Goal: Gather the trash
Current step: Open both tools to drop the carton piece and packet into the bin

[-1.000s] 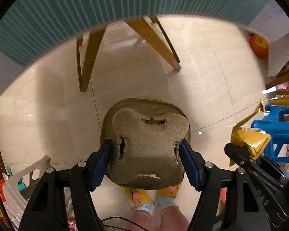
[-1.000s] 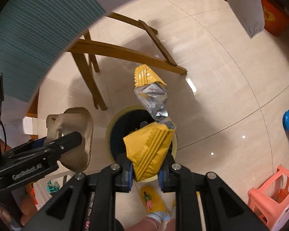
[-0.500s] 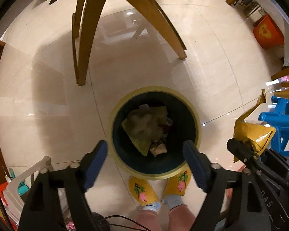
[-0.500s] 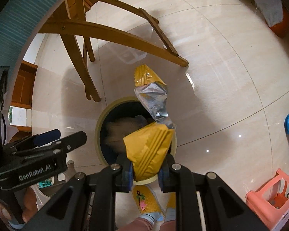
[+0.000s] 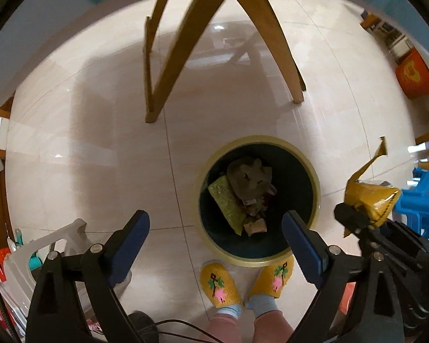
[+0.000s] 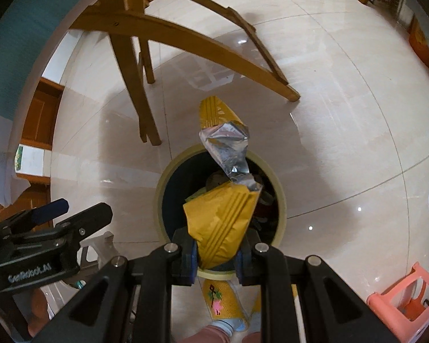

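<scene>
You hold two grippers, left gripper (image 5: pixel 216 238) and right gripper (image 6: pixel 218 253), above one round bin (image 5: pixel 314 177). One yellow wrapper (image 6: pixel 223 220), two yellow slippers (image 5: pixel 220 284), one blue stool (image 5: pixel 420 208), one pink stool (image 6: pixel 409 294).

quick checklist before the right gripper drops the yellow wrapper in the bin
1. Wrapper gripped: ok, right gripper is shut on the yellow wrapper.
2. Wrapper over the bin: ok, its lower part lines up with the opening in the right wrist view.
3. Long silver tail over the opening: cannot tell, it reaches toward the far rim.
4. Left gripper out of the way: ok, jaws opening, nothing between them, off to the side of the bin.
5. Room in the bin: ok, trash lies low inside.
6. Slippers clear: ok, just outside the rim.
</scene>
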{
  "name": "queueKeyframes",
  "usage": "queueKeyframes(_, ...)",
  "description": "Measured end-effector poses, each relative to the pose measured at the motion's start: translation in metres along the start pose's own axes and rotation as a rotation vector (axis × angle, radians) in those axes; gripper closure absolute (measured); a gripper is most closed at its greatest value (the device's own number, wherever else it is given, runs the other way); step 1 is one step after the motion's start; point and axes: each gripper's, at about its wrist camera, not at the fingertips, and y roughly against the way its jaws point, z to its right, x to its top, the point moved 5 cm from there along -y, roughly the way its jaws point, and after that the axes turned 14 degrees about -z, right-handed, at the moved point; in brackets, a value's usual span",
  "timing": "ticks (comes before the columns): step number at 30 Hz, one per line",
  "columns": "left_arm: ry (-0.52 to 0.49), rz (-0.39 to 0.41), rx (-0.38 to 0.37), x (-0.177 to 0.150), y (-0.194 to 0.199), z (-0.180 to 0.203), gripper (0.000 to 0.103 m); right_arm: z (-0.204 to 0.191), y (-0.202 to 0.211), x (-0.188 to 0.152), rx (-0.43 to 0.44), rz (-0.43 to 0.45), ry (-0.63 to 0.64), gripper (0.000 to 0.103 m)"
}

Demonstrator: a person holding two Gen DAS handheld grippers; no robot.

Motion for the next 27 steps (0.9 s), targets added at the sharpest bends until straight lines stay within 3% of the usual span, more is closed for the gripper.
queueKeyframes(16, 0.073, 0.029, 0.023, -0.012, 0.007, -0.025, 0.01, -0.032, -0.051, 0.005, -0.111, -0.114, 0.118, 0.08)
queueKeyframes(19, 0.08, 0.03, 0.027, -0.013, 0.007, -0.028, 0.01, -0.034, -0.048, 0.004, -0.104, -0.112, 0.119, 0.065)
queueKeyframes(27, 0.087, 0.038, 0.018, -0.019, 0.028, -0.03, 0.01, -0.038, -0.024, -0.006, -0.08, -0.11, 0.11, 0.052)
